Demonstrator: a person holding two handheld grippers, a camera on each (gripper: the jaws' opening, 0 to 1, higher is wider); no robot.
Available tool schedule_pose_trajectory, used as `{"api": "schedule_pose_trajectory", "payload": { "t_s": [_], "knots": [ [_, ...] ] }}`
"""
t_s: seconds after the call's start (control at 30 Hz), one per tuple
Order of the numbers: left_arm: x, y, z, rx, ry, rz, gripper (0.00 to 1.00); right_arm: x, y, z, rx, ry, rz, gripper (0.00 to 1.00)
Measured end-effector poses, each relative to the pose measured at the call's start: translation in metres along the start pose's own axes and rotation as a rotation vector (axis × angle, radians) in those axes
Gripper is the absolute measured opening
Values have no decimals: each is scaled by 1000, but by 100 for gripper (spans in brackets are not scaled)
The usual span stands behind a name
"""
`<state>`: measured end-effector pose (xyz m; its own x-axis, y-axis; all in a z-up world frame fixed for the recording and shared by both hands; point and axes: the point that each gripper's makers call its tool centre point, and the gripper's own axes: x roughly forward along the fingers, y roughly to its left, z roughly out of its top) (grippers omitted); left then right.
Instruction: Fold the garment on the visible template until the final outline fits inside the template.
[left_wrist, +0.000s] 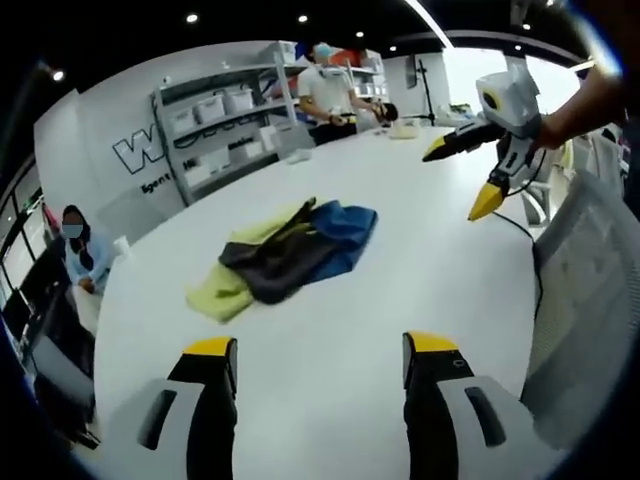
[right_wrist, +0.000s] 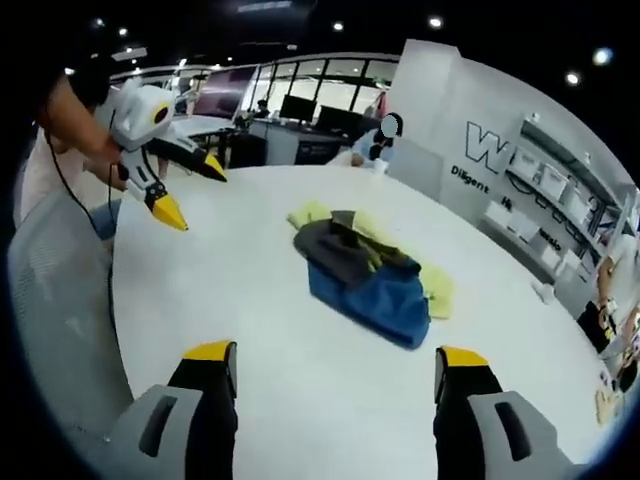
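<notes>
While both hand-held grippers hover apart-jawed | garment (left_wrist: 290, 255) crumpled on table (left_wrist: 400, 200)

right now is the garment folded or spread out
Neither neatly: the garment lies crumpled in a heap on the white table, dark, blue and yellow-green layers overlapping unevenly.

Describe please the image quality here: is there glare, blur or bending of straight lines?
Left gripper view: the window behind the right gripper is blown out, and the table edge curves from fisheye distortion. Right gripper view: soft focus throughout, the garment pile lacks fine detail, and the ceiling stays dark with bright spot lights.
</notes>
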<state>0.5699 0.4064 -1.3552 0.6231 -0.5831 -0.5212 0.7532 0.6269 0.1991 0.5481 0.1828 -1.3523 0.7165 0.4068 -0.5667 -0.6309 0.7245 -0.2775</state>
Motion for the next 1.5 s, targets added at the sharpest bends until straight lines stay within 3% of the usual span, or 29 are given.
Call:
{"api": "schedule_pose_trajectory", "payload": {
  "t_s": [0.47,0.57,0.63,0.87,1.17,1.33,1.5],
  "knots": [
    [23,29,5,-10,-3,-8,53,17,-17,-4,-78,29,17,69],
    [28,32,8,9,-5,-16,50,20,-20,-7,-93,43,19,67],
    [32,29,9,71,-4,-39,48,23,-22,-8,-103,47,25,63],
    [40,24,9,107,7,-73,47,35,-32,0,-138,33,30,56],
    [56,39,4,136,35,-84,42,54,-40,8,-115,33,53,48],
    [65,49,4,105,42,-65,39,62,-48,17,-122,12,55,45],
    [76,56,6,104,36,-57,38,73,-56,16,-137,31,78,40]
  ]
}}
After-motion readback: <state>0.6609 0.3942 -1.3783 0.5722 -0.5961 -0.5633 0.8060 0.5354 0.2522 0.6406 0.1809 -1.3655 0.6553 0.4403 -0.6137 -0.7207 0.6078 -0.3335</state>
